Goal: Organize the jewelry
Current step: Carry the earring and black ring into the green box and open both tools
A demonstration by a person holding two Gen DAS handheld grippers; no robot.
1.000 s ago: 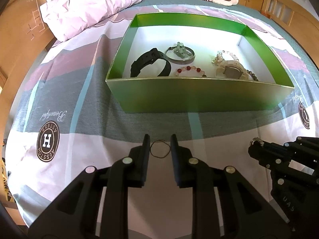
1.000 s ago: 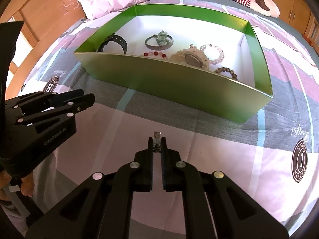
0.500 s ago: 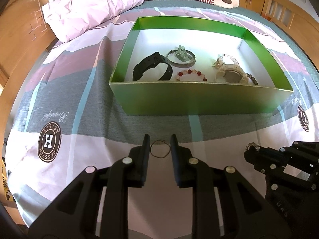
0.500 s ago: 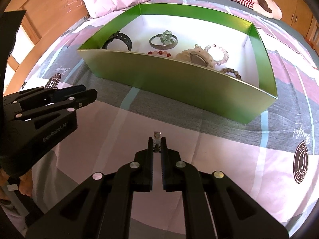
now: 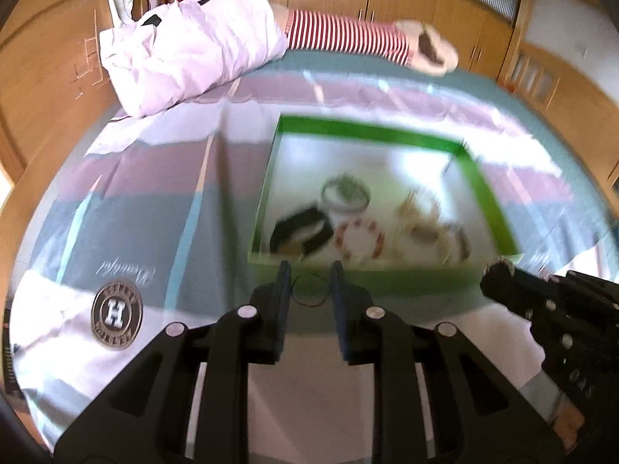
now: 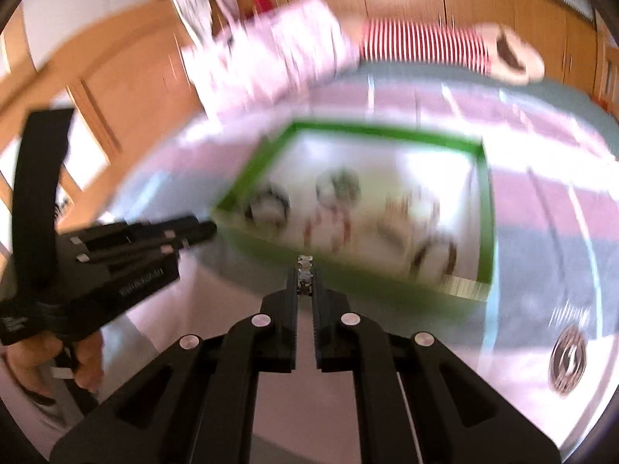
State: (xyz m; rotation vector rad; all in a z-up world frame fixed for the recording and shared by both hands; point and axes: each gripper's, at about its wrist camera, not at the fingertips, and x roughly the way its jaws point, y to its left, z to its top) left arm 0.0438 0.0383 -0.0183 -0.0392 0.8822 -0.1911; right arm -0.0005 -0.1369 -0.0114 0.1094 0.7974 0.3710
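Note:
A green box (image 5: 387, 282) with a white floor lies on the bed and holds several bracelets and a black watch (image 5: 301, 232). My left gripper (image 5: 309, 276) holds a thin dark ring (image 5: 307, 290) between its fingers, raised just before the box's near wall. My right gripper (image 6: 305, 270) is shut on a small sparkly metal piece (image 6: 305, 265), raised near the box's (image 6: 387, 270) near wall. Each gripper shows in the other's view: the right (image 5: 499, 274), the left (image 6: 201, 230). Both views are motion-blurred.
The bed has a pink, grey and white cover with round logos (image 5: 116, 317). A pink pillow (image 5: 193, 50) and a red-striped plush (image 5: 348, 34) lie at the far end. Wooden cupboards (image 5: 445, 4) stand behind.
Both grippers have lifted and tilted up with their pieces still held. The box now looks farther and lower, and more of the room shows.

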